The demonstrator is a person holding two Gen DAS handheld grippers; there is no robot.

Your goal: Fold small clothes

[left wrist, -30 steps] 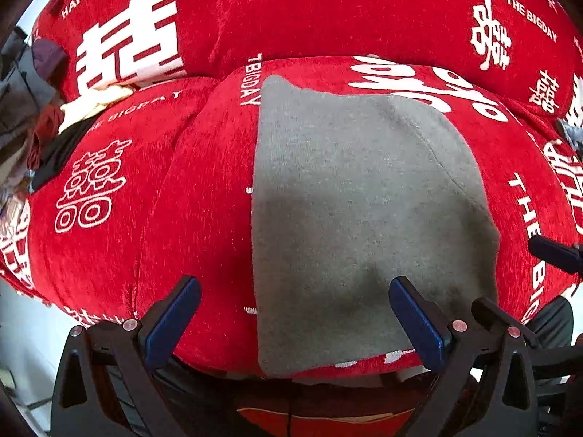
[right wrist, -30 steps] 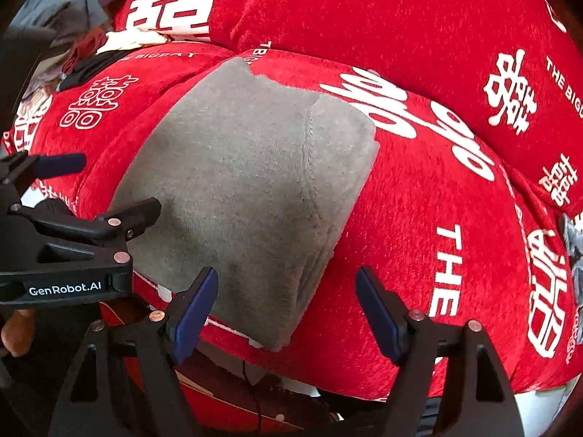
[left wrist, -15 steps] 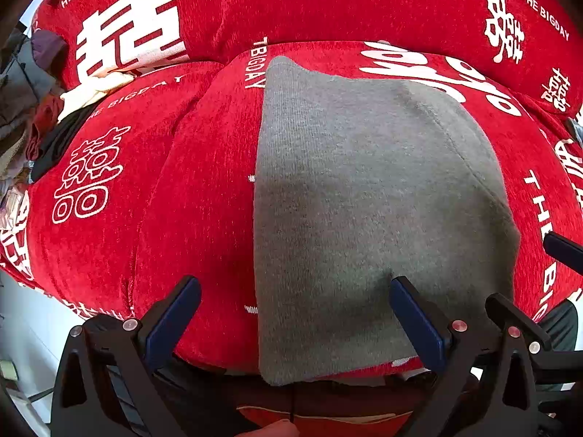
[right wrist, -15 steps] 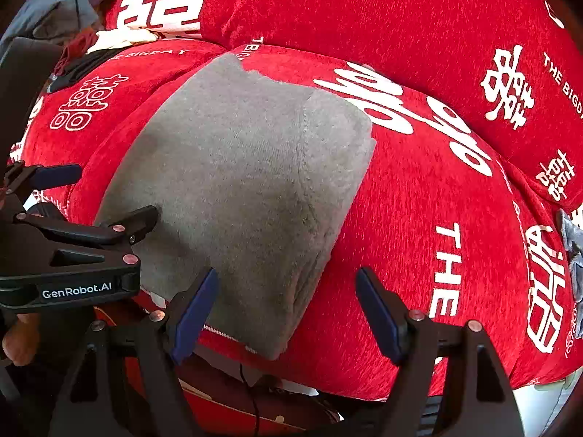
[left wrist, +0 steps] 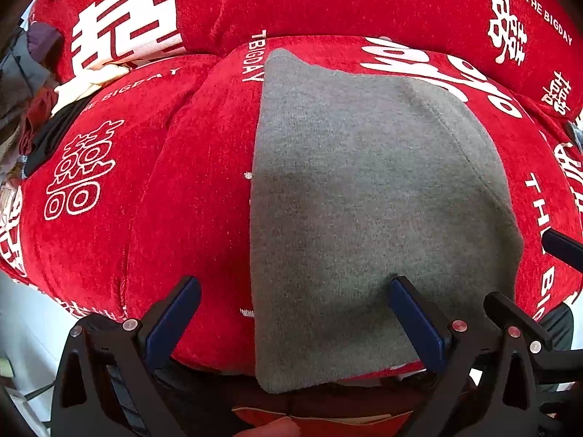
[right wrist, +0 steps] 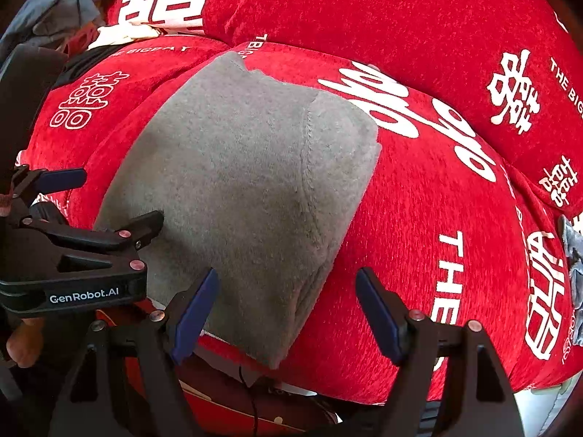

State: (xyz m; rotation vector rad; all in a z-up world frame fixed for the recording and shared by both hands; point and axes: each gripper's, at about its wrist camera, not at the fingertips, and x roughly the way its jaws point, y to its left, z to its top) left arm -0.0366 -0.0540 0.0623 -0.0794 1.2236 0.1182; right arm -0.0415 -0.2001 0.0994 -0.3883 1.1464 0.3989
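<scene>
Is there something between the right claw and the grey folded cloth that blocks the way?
Nothing visible blocks it. The right claw is open just in front of the grey cloth, which lies folded on the red cushion. The left claw, also open, is beside it at the cloth's near edge, not in the path.

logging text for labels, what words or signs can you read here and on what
"GenRobot.AI": on the left gripper body.
"THE BIGDAY": white print on the red sofa cover.
"HAPPY": red sofa cover, top corner, rest cut off.
Large white double-happiness signs: same cover.
Grey folded cloth: no text.
</scene>
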